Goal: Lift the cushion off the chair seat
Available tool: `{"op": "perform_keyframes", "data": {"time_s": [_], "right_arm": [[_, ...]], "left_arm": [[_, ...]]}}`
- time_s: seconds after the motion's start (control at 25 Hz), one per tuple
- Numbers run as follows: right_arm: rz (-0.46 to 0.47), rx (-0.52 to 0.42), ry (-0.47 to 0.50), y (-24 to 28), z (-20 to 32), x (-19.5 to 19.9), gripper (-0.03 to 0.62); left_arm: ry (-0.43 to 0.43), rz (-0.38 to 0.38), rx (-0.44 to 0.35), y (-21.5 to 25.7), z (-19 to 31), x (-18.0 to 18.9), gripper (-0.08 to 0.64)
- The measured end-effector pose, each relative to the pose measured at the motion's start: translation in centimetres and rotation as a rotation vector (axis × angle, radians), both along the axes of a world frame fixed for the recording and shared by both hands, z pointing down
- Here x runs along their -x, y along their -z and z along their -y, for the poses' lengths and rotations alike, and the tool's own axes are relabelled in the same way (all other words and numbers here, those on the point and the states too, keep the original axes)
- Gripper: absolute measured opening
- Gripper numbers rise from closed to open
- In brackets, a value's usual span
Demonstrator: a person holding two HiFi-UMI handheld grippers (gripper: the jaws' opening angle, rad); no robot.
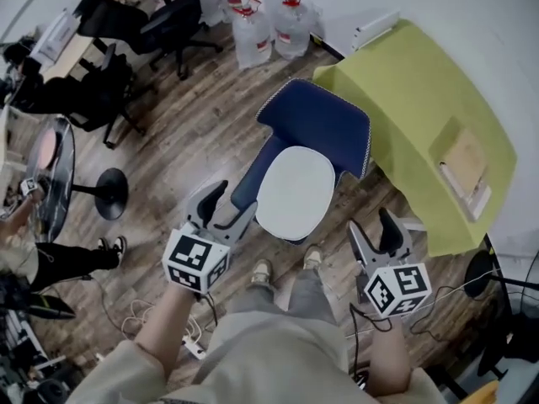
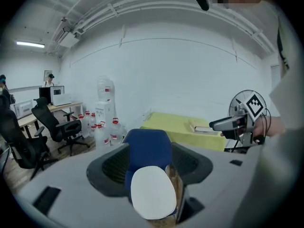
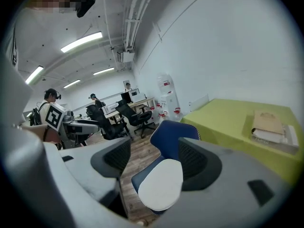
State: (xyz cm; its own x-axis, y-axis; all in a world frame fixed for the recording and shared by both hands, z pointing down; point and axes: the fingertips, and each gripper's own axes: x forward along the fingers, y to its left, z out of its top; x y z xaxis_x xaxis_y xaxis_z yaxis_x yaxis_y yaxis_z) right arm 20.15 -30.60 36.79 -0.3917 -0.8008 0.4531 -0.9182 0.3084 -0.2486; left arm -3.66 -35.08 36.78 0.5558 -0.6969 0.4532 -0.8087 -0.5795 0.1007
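Note:
A white oval cushion (image 1: 295, 192) lies on the seat of a blue chair (image 1: 324, 120) just in front of me. My left gripper (image 1: 229, 209) hovers open at the cushion's left edge, close to it but apart. At the cushion's right my right gripper (image 1: 376, 230) is also open, with a gap to the seat. In the left gripper view the cushion (image 2: 153, 194) and chair back (image 2: 148, 148) show between the wide jaws of the left gripper (image 2: 151, 167). In the right gripper view the right gripper (image 3: 154, 163) frames the cushion (image 3: 161, 184) likewise. Neither holds anything.
A table under a yellow-green cloth (image 1: 413, 82) stands right of the chair, with a flat brown packet (image 1: 463, 162) on it. Large water bottles (image 1: 261, 23) line the far wall. Black office chairs (image 1: 143, 23) and a round-foot stand (image 1: 109, 194) are left. Cables (image 1: 143, 310) lie on the wooden floor.

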Motion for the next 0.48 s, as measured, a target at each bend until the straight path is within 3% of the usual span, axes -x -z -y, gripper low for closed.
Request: {"op": "perform_keyframes", "data": {"time_s": [0.28,0.48], "right_arm": [[0.009,0.080,0.079,-8.1,5.4,0.0,0.319],[0.009,0.146,0.050,-15.1,8.7,0.1,0.328]], "left_arm": [[0.018,0.032,0.071,-7.9,3.8,-2.5,0.275],[0.023,0.022,0.155,-14.6,6.5,-1.9,0.275]]}}
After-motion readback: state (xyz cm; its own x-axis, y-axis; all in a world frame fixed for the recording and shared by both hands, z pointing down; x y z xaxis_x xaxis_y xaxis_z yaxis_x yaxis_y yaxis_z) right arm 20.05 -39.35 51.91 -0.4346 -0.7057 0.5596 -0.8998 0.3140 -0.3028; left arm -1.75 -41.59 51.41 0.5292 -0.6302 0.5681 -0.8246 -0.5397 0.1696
